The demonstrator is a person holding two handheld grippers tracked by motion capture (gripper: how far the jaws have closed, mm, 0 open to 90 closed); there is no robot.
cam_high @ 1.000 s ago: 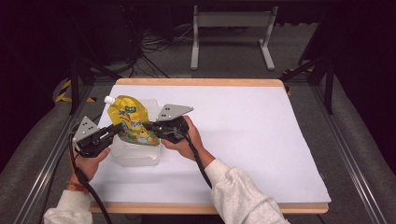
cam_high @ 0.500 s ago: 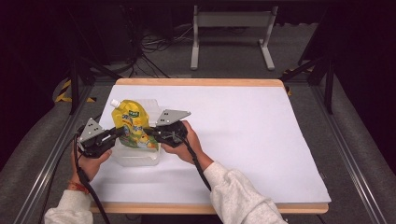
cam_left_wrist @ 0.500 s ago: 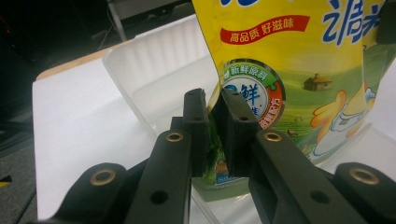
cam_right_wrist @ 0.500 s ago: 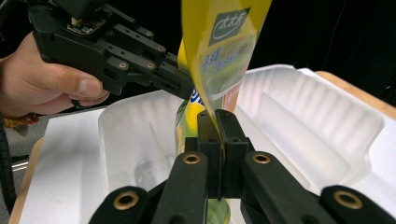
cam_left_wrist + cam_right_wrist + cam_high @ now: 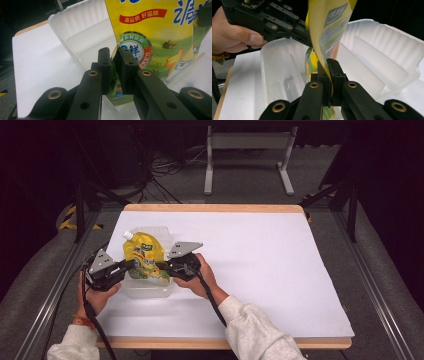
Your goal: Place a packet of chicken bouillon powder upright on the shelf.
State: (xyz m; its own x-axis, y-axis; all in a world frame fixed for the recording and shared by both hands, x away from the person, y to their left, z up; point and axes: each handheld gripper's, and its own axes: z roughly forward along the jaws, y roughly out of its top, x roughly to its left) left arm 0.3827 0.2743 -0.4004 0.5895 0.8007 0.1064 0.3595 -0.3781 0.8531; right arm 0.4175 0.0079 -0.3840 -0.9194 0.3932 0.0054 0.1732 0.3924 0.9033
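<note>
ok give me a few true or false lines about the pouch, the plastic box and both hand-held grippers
1. Both hand-held grippers pinch the yellow pouch. True: the left hand-held gripper and the right hand-held gripper are each shut on an edge of it.
2. The pouch lies flat on the table. False: it is held upright over the clear plastic box.
3. The box's lid is closed. False: it stands open.
4. The pouch has a white cap. True.
5. The table has a red cover. False: it is white.
</note>
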